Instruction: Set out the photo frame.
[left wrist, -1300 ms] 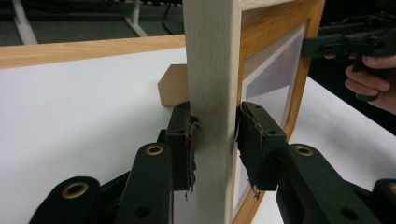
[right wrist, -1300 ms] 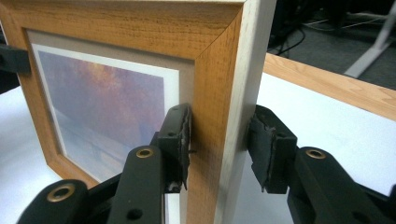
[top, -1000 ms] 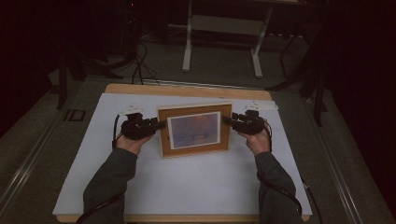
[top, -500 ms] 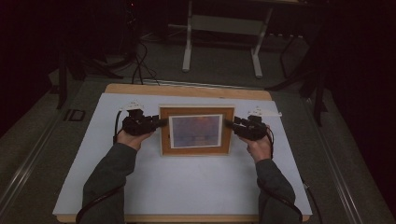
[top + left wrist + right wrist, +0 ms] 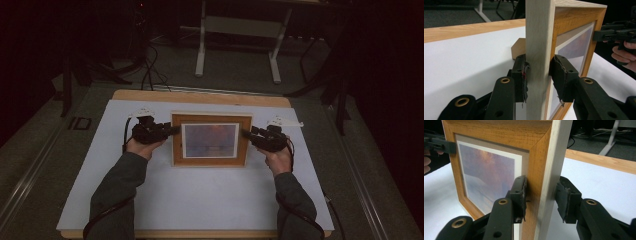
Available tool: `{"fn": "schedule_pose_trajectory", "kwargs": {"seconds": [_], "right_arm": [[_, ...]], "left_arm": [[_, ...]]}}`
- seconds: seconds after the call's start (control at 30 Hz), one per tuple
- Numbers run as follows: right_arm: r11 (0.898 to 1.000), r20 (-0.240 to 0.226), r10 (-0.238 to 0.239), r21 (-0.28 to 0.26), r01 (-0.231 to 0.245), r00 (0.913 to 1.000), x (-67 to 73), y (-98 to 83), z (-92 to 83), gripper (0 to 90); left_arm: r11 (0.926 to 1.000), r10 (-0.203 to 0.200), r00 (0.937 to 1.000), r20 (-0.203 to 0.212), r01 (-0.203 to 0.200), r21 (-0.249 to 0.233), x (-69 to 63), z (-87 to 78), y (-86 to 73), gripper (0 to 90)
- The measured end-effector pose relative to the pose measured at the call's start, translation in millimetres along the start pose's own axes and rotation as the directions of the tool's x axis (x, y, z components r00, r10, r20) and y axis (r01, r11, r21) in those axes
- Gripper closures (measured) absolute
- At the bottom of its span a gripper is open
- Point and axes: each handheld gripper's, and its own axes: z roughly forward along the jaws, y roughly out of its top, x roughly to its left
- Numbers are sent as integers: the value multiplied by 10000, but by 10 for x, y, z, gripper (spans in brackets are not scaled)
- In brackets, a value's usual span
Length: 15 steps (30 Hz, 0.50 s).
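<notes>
Wooden picture frame with a sunset-toned print (image 5: 210, 140) sits mid-surface on the white sheet over the wooden surface (image 5: 200, 200), held upright by its two side rails. Left gripper (image 5: 172, 131) clamps the left rail: in the left gripper view both fingers (image 5: 520, 77) press front and back of the pale edge. Right gripper (image 5: 246, 134) straddles the right rail: front finger (image 5: 518, 195) touches the frame face, but the back finger stands just off the pale edge, so grip there not fully clenched. Small cardboard stand (image 5: 518, 48) shows behind the frame.
</notes>
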Motion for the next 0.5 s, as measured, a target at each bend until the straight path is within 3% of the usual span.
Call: {"fn": "schedule_pose_trajectory", "kwargs": {"seconds": [0.5], "right_arm": [[10000,-83,-6,-3,6,10000,14,-16,-14,616]], "left_arm": [[9999,-123,9999,-12,123,-70,25,10,2,657]]}}
